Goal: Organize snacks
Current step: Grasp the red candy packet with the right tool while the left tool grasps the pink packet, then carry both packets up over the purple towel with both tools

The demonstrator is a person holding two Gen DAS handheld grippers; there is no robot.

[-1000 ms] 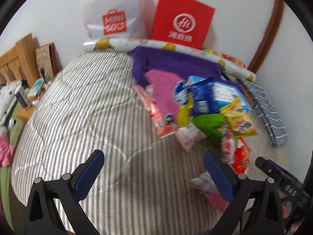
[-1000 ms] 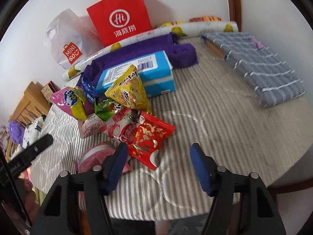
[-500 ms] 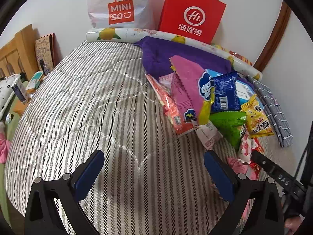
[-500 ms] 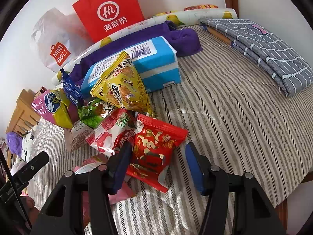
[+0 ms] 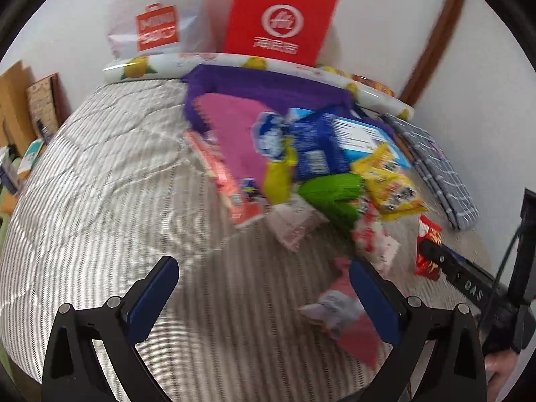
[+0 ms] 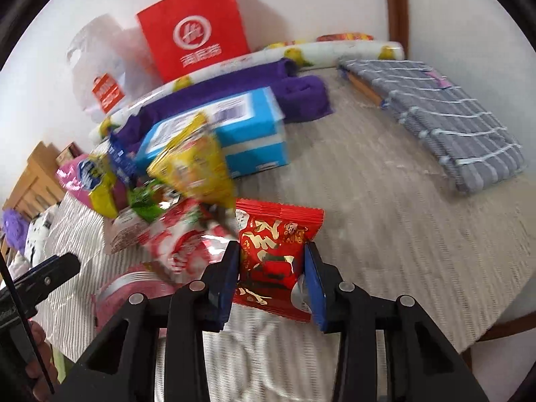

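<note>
A pile of snack packets lies on the striped bed cover point(image 5: 100, 201). My right gripper point(image 6: 273, 274) has its two blue pads against the sides of a red snack packet with gold print point(image 6: 278, 244), which also shows in the left wrist view point(image 5: 428, 234). Beside it lie a red-and-white packet point(image 6: 181, 244), a yellow packet point(image 6: 197, 167), a green packet point(image 6: 147, 197) and a pink packet point(image 6: 134, 288). My left gripper point(image 5: 261, 288) is open and empty above the bare cover, left of a pink packet point(image 5: 341, 311).
A blue box point(image 6: 234, 127) and a purple towel point(image 6: 301, 97) lie behind the pile. A red paper bag point(image 6: 194, 47) and a white plastic bag point(image 5: 157, 20) stand against the wall. A folded grey cloth point(image 6: 445, 117) lies at the right. The bed's edge point(image 6: 502, 328) is near right.
My right gripper has moved forward and closed around the red packet. My left gripper has pulled back and shifted a little; it stays open.
</note>
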